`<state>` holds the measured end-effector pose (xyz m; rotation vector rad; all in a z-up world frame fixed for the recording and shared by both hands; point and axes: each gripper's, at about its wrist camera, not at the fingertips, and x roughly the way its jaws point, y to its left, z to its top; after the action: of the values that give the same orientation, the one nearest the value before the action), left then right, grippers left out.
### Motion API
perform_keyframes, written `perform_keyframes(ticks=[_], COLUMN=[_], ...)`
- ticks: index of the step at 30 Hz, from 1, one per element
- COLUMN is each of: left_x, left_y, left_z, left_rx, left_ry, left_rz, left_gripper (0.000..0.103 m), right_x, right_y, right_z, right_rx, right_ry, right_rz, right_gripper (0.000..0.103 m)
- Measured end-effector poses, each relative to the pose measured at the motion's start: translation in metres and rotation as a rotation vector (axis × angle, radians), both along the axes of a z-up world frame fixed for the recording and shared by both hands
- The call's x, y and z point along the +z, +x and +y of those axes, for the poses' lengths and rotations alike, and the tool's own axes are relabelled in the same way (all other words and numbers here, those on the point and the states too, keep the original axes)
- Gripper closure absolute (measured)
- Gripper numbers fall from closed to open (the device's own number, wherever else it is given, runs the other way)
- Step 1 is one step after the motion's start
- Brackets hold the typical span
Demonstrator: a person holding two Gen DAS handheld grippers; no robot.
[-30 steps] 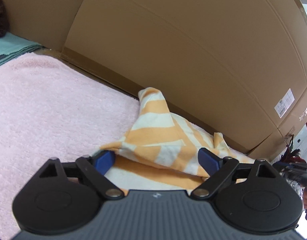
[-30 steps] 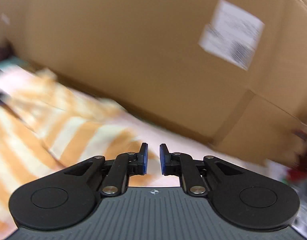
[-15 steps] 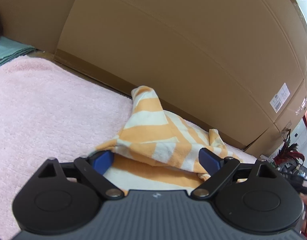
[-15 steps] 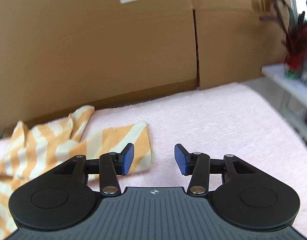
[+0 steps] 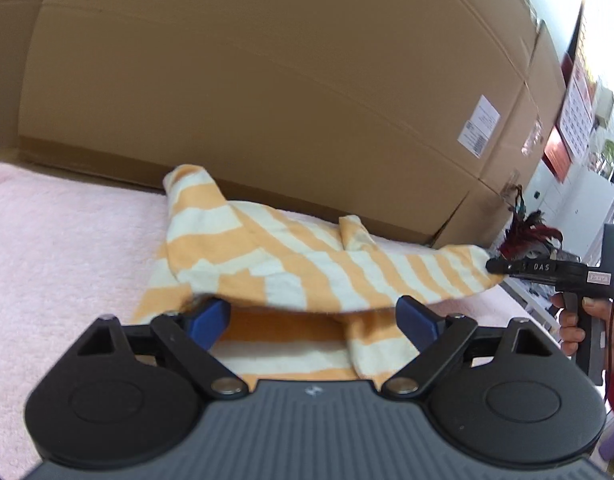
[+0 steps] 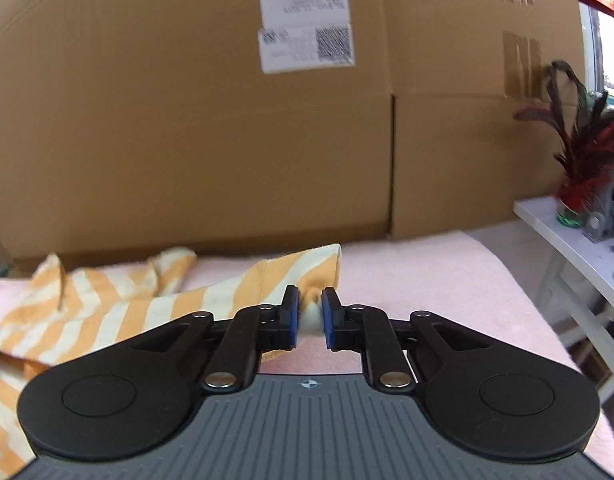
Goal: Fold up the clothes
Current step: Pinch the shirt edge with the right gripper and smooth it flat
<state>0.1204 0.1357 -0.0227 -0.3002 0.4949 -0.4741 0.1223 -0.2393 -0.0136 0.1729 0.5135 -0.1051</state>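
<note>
An orange-and-cream striped garment [image 5: 275,256] lies crumpled on the pink towel [image 5: 67,248], close to the cardboard wall. My left gripper [image 5: 311,318] stands open and wide at the garment's near edge, with cloth lying between its blue pads [image 5: 207,316] but not pinched. My right gripper [image 6: 309,314] is closing, and its pads pinch the garment's right end [image 6: 311,312]. In the left wrist view, that right gripper [image 5: 493,268] holds the striped end lifted and stretched out to the right. The garment [image 6: 107,312] trails off to the left in the right wrist view.
A tall cardboard box [image 5: 267,100] with a white label [image 6: 305,24] walls off the back. A white shelf [image 6: 567,236] bearing a red feather ornament [image 6: 583,160] stands at the right. A person's hand [image 5: 579,324] grips the right gripper's handle. Bare pink towel [image 6: 427,280] lies right of the garment.
The right gripper opened, then closed on the garment's right end and raised it, stretching the cloth rightward. The left gripper shifted a little and rolled, still open at the near edge.
</note>
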Motion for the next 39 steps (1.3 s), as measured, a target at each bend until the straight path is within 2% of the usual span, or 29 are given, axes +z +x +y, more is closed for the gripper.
perform_keyframes(ticks=[1,3,5,6,8,12,15,19,21,23,24,25,27,32,34,37,39], left_x=[-0.001,-0.003,-0.003,-0.003,-0.003,-0.004,-0.005,-0.006,-0.007,-0.008,-0.008,-0.009,-0.009,-0.008,-0.008,-0.009,-0.009], left_y=[0.001,0.006,0.007,0.007,0.006,0.008,0.009,0.01,0.011,0.013,0.013,0.014,0.015,0.014,0.014,0.015,0.015], left_z=[0.001,0.002,0.002,0.001,-0.001,0.002,0.005,0.007,0.008,0.009,0.01,0.01,0.01,0.008,0.008,0.008,0.007], left_rx=[0.003,0.002,-0.004,-0.009,-0.019,-0.012,-0.009,-0.015,-0.016,-0.017,-0.017,-0.018,-0.018,-0.025,-0.03,-0.032,-0.033], left_ry=[-0.004,-0.019,-0.022,-0.02,-0.011,-0.032,-0.053,-0.074,-0.085,-0.093,-0.097,-0.101,-0.103,-0.1,-0.1,-0.11,-0.113], left_rz=[0.01,0.046,0.054,0.052,0.046,0.062,0.072,0.079,0.088,0.099,0.105,0.11,0.116,0.116,0.115,0.123,0.124], left_gripper=[0.01,0.01,0.01,0.01,0.009,0.008,0.007,0.007,0.006,0.005,0.005,0.005,0.005,0.005,0.005,0.004,0.004], right_x=[-0.006,-0.015,-0.009,-0.002,0.012,0.019,0.011,-0.006,-0.01,-0.015,-0.014,-0.014,-0.008,0.016,0.021,0.008,-0.006], right_y=[0.001,0.002,-0.003,-0.006,-0.002,0.042,0.089,0.139,0.151,0.157,0.156,0.153,0.151,0.159,0.163,0.171,0.177], right_z=[-0.003,-0.003,0.006,0.013,0.033,0.098,0.158,0.207,0.223,0.234,0.236,0.238,0.241,0.25,0.257,0.274,0.275], right_rx=[0.012,-0.034,-0.161,-0.153,0.0,0.306,0.424,0.488,0.505,0.52,0.539,0.559,0.566,0.538,0.529,0.496,0.503], right_ry=[-0.004,-0.064,-0.177,-0.184,-0.106,0.099,0.13,0.183,0.184,0.162,0.158,0.146,0.12,0.006,-0.088,-0.289,-0.311], right_rz=[0.055,0.123,0.096,0.048,-0.026,-0.027,0.038,0.143,0.172,0.201,0.219,0.226,0.21,0.087,0.045,0.034,0.085], right_gripper=[0.087,0.087,0.082,0.081,0.08,0.063,0.063,0.064,0.064,0.064,0.069,0.085,0.101,0.101,0.101,0.1,0.099])
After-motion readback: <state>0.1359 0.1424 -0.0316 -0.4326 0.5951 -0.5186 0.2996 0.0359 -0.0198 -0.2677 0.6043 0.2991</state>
